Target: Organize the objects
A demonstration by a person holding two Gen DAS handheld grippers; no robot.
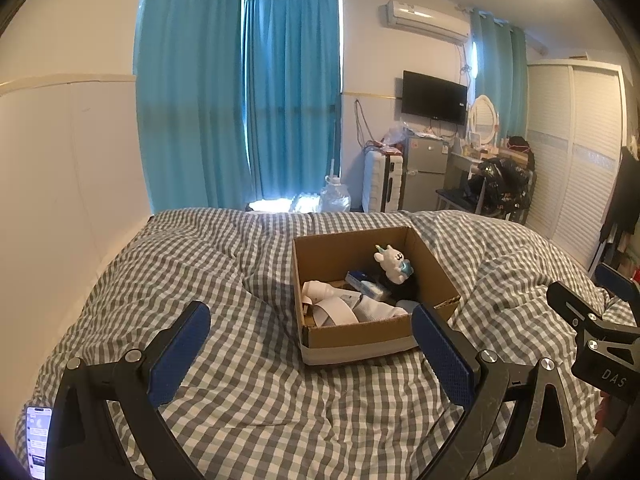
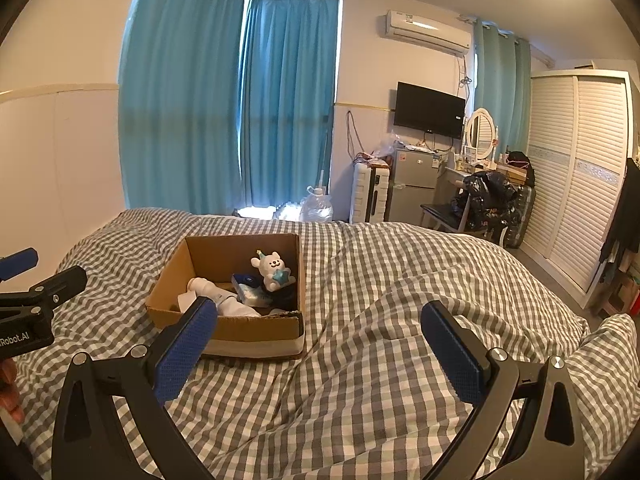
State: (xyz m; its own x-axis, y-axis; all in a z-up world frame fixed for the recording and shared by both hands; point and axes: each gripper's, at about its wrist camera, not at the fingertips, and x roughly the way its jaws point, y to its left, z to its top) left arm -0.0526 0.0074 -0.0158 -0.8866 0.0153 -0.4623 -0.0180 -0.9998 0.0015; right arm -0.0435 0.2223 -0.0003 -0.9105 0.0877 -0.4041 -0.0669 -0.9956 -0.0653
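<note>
Both the left gripper (image 1: pixel 310 344) and right gripper (image 2: pixel 318 340) gape wide, empty; approach the box (image 2: pixel 256 326) slowly, picking the toy (image 2: pixel 271 268) from above.

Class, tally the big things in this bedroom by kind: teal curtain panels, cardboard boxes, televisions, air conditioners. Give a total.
Curtains: 3
Box: 1
TV: 1
Air conditioner: 1
Total: 6
</note>
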